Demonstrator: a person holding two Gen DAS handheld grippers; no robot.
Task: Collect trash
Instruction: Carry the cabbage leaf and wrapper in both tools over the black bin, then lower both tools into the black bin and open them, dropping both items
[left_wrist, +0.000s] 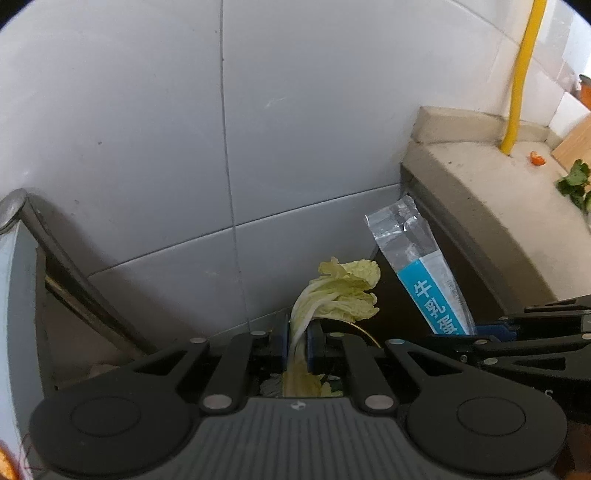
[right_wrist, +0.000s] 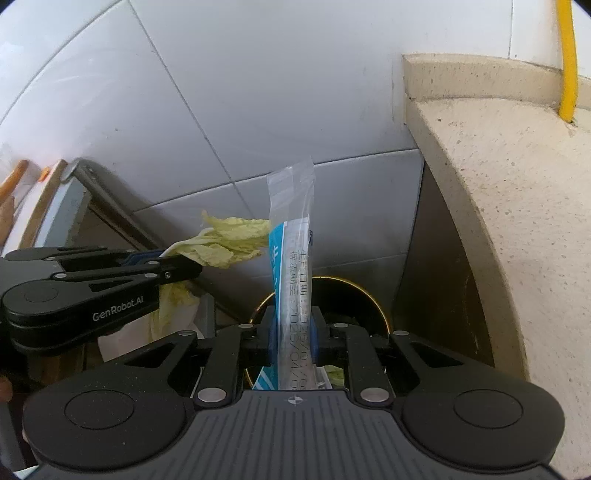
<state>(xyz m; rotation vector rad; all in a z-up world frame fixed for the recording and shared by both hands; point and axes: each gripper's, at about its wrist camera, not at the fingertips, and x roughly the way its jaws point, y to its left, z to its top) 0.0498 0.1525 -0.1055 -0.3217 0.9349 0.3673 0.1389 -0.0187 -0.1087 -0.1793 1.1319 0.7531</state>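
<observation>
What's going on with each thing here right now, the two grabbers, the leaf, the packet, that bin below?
Left gripper: shut on the leaf.
Pale green cabbage leaf: pinched by its white stalk, hanging limp.
Right gripper: shut on the wrapper.
Clear plastic wrapper with blue panel: held upright, looks empty.
Dark round bin with gold rim: open, below both grippers.

The cabbage leaf (left_wrist: 334, 291) stands between the left gripper (left_wrist: 297, 341) pads; the wrapper (left_wrist: 424, 273) is at 2 o'clock from it, the counter (left_wrist: 480, 192) further right, the bin (right_wrist: 354, 295) below both
</observation>
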